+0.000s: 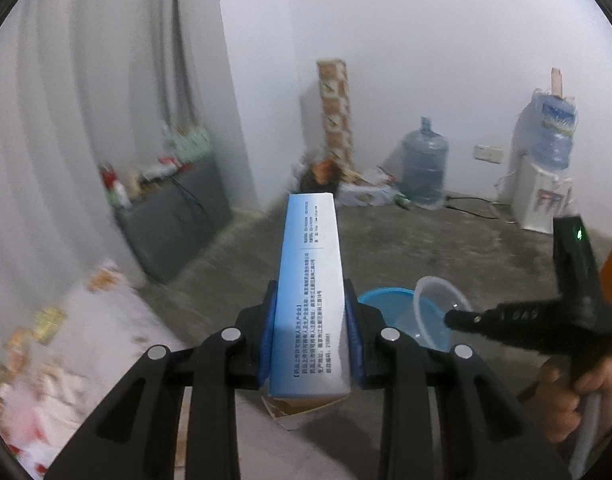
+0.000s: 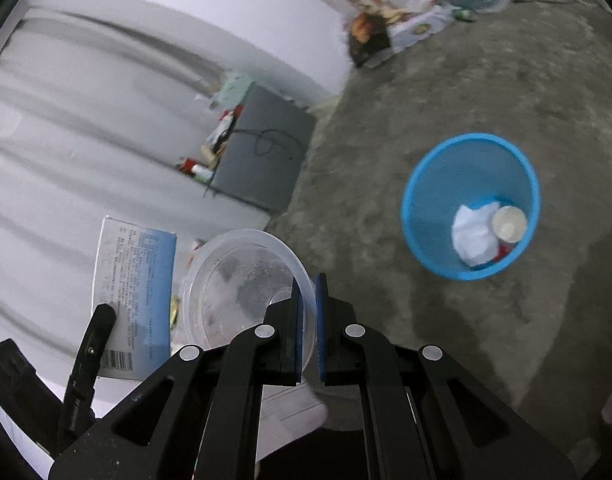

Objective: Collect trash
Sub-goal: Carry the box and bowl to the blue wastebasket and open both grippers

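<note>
My left gripper [image 1: 310,320] is shut on a long blue and white carton [image 1: 310,280] that points away from me, its near flap hanging open. The same carton [image 2: 136,296] shows at the lower left of the right wrist view. My right gripper [image 2: 309,308] is shut on the rim of a clear plastic container [image 2: 242,280], which also appears as the clear plastic container [image 1: 437,308] beside the carton. A blue mesh bin [image 2: 425,184] stands on the concrete floor, right of the right gripper, holding crumpled white paper [image 2: 473,236] and a cup [image 2: 509,224]. Part of the blue bin [image 1: 379,300] shows behind the carton.
A dark grey cabinet [image 1: 178,220] with bottles on top stands against the curtain. Water jugs [image 1: 423,168], a dispenser [image 1: 541,196], a tall printed box [image 1: 335,112] and litter line the far wall. A white cloth with wrappers [image 1: 46,328] lies at the lower left. A hand [image 1: 569,396] holds the right gripper's handle.
</note>
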Motion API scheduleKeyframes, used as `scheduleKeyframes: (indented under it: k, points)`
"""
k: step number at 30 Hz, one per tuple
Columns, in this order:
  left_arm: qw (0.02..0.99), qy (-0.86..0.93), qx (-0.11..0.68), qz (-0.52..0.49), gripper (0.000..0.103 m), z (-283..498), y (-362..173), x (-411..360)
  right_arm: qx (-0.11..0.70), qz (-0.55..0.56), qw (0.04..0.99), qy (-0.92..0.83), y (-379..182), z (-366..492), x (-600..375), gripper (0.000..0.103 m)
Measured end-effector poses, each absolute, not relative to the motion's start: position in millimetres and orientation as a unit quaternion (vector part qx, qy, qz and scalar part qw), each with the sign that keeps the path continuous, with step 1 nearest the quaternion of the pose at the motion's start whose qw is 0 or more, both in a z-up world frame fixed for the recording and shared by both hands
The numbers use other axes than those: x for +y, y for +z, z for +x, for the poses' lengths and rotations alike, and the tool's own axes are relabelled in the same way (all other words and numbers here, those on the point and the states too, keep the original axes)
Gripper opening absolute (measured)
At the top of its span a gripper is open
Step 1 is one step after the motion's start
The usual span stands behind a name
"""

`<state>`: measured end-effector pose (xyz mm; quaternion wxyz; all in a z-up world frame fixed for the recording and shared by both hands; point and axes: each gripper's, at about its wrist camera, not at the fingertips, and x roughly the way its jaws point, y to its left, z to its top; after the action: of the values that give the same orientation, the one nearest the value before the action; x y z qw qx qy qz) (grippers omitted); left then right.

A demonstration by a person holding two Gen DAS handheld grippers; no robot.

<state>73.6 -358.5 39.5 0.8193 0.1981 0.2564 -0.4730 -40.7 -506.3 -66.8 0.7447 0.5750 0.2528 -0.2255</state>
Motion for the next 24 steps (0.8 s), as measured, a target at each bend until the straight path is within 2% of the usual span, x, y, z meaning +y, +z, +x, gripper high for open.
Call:
scheduleKeyframes:
  k: [8, 15, 17, 18, 19, 20, 21, 24]
  points:
    - [0.752, -0.517, 0.381, 0.149, 0.029, 97, -15, -439, 0.262, 0.597, 0.702, -0.286, -109, -69, -543, 0.004]
    - [0.718, -0.530, 0.436, 0.112, 0.029, 118, -42, -493, 0.279, 0.608, 0.672, -0.318, -143, -63, -573, 0.004]
    - [0.707, -0.540, 0.447, 0.100, 0.030, 121, -53, -515, 0.274, 0.613, 0.663, -0.332, -152, -64, -582, 0.009]
    - [0.704, -0.540, 0.452, 0.096, 0.034, 123, -58, -522, 0.271, 0.612, 0.658, -0.344, -161, -64, -589, 0.019]
    - [0.701, -0.538, 0.458, 0.094, 0.055, 125, -63, -531, 0.275, 0.609, 0.655, -0.353, -170, -63, -594, 0.029]
    - [0.702, -0.530, 0.466, 0.095, 0.065, 127, -71, -541, 0.283, 0.605, 0.649, -0.364, -178, -62, -599, 0.044]
    - [0.706, -0.522, 0.468, 0.096, 0.070, 129, -75, -545, 0.291, 0.602, 0.643, -0.372, -184, -62, -602, 0.044]
    - [0.707, -0.512, 0.477, 0.102, 0.070, 126, -85, -550, 0.312, 0.604, 0.624, -0.386, -200, -67, -605, 0.044]
